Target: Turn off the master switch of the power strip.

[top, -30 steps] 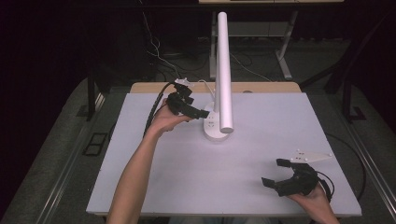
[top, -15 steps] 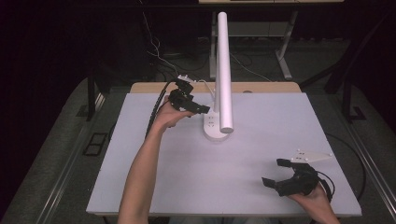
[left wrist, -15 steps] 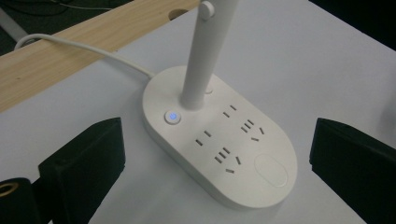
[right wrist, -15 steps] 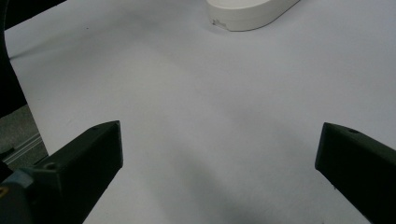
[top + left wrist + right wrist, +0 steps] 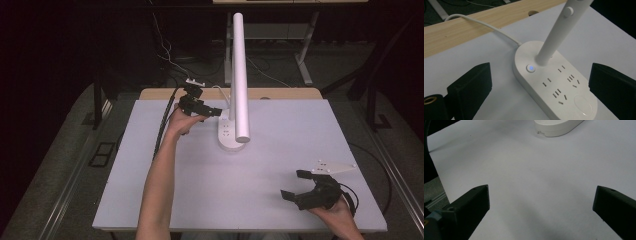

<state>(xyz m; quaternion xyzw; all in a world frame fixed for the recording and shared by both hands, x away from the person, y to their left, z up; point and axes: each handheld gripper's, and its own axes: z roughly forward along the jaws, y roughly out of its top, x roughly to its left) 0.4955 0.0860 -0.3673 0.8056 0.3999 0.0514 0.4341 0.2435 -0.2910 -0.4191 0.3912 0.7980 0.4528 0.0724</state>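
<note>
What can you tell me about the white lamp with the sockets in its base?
The lamp looks like smooth white plastic: an oval base flat on the table, with several sockets, a small button lit blue and a larger round pad. A tube arm rises from it, tilted. A white cord leaves the base rearward. The left gripper hovers beside it, open, not touching.

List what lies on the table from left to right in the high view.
Left gripper → lamp base with sockets → right gripper, all over the white table.
</note>
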